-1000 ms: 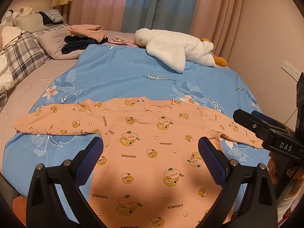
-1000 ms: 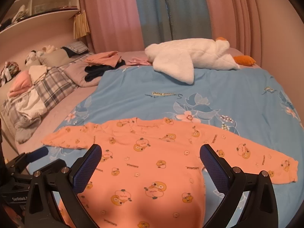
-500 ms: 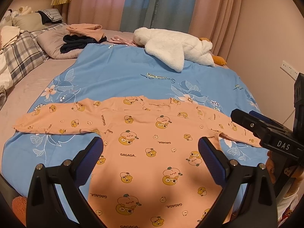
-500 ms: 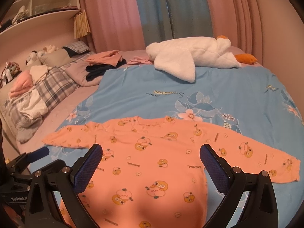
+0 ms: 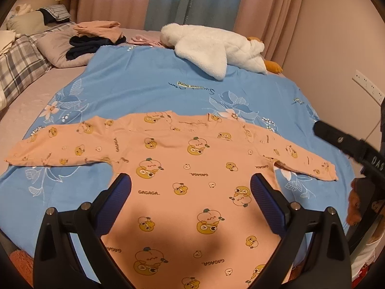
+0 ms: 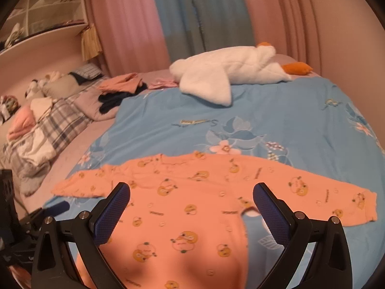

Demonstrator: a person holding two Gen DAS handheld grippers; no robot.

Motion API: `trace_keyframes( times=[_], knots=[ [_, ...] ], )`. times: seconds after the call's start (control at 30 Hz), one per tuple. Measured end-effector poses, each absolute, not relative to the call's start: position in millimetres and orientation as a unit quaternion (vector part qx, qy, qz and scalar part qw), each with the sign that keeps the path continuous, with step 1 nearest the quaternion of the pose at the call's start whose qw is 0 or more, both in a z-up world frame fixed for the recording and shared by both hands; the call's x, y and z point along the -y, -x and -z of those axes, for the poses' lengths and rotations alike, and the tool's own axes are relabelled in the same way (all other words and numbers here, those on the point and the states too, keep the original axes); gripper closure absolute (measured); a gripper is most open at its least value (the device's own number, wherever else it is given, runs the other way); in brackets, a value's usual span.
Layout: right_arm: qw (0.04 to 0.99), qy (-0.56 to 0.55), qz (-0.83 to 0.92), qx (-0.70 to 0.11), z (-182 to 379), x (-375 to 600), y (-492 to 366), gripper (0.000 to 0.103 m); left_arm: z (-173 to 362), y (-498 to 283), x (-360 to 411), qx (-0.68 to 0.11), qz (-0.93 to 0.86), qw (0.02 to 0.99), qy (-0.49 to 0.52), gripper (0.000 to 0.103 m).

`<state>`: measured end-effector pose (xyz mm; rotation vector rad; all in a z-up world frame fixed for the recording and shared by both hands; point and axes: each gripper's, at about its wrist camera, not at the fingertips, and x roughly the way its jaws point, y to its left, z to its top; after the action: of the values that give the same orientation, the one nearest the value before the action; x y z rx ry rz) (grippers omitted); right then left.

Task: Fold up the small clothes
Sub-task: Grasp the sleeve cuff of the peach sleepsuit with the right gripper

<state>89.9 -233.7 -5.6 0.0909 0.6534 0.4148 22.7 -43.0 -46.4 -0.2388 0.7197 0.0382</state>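
Note:
A small orange long-sleeved shirt (image 5: pixel 192 168) with cartoon prints lies flat on a blue floral blanket (image 5: pixel 149 82), both sleeves spread out sideways. It also shows in the right wrist view (image 6: pixel 182 212). My left gripper (image 5: pixel 191 192) is open and empty, hovering above the shirt's body. My right gripper (image 6: pixel 191 207) is open and empty above the shirt's body too, towards its right side. The right gripper's body shows at the right edge of the left wrist view (image 5: pixel 346 144). The shirt's hem is hidden below both views.
A white plush goose (image 5: pixel 211 45) lies at the far side of the blanket. Folded clothes (image 5: pixel 96 36) and pillows (image 5: pixel 21 55) sit at the far left. A wall with a socket (image 5: pixel 368 86) is on the right. Curtains (image 6: pixel 192 19) hang behind the bed.
Both grippers have shifted slightly over the shirt, and the right wrist view is blurred by its motion. Both stay open, and the shirt has not moved.

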Motion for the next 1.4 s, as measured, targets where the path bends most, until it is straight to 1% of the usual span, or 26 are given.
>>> trace_keyframes(
  times=[0.1,0.3,0.4,0.43,0.57,0.77,0.83,1.0,1.1,1.3,1.33,1.37,1.4],
  knots=[
    [0.927,-0.064,-0.190,-0.317,5.6,252.3,-93.7,0.001,52.3,-31.0,47.3,-0.360,-0.013,0.926,0.114,0.004],
    [0.931,-0.117,-0.133,-0.318,10.8,307.4,-106.1,0.006,66.8,-52.5,58.6,-0.382,0.008,0.918,0.107,0.007],
    [0.929,-0.153,-0.082,-0.325,20.1,345.9,-115.3,0.011,75.9,-66.2,64.7,-0.392,0.024,0.913,0.114,0.010],
    [0.927,-0.169,-0.060,-0.329,25.9,362.0,-119.1,0.014,78.8,-70.0,66.9,-0.396,0.029,0.911,0.115,0.011],
    [0.911,-0.214,0.022,-0.353,55.2,418.1,-133.8,0.029,94.4,-80.4,77.7,-0.410,0.046,0.904,0.111,0.016],
    [0.861,-0.276,0.138,-0.405,111.5,479.1,-144.0,0.047,117.2,-90.4,87.8,-0.434,0.070,0.891,0.114,0.026],
    [0.843,-0.291,0.177,-0.416,122.6,494.6,-140.4,0.048,120.8,-92.1,91.0,-0.437,0.075,0.889,0.113,0.028],
    [0.832,-0.338,0.195,-0.394,127.7,514.5,-120.5,0.050,128.9,-96.0,98.6,-0.445,0.088,0.884,0.110,0.028],
    [0.830,-0.331,0.224,-0.389,126.9,521.2,-112.6,0.051,133.5,-97.5,102.3,-0.452,0.094,0.880,0.111,0.028],
    [0.820,-0.378,0.216,-0.371,134.6,532.2,-101.0,0.052,136.5,-98.1,105.6,-0.455,0.104,0.877,0.116,0.028],
    [0.822,-0.377,0.215,-0.370,135.8,532.6,-103.0,0.054,136.9,-98.3,105.7,-0.455,0.104,0.877,0.116,0.028],
    [0.825,-0.371,0.215,-0.369,137.3,532.1,-106.4,0.064,137.5,-98.5,105.4,-0.455,0.105,0.877,0.115,0.028],
    [0.825,-0.366,0.221,-0.370,139.7,532.4,-109.4,0.071,138.1,-98.8,104.8,-0.456,0.104,0.876,0.116,0.028]
  ],
)
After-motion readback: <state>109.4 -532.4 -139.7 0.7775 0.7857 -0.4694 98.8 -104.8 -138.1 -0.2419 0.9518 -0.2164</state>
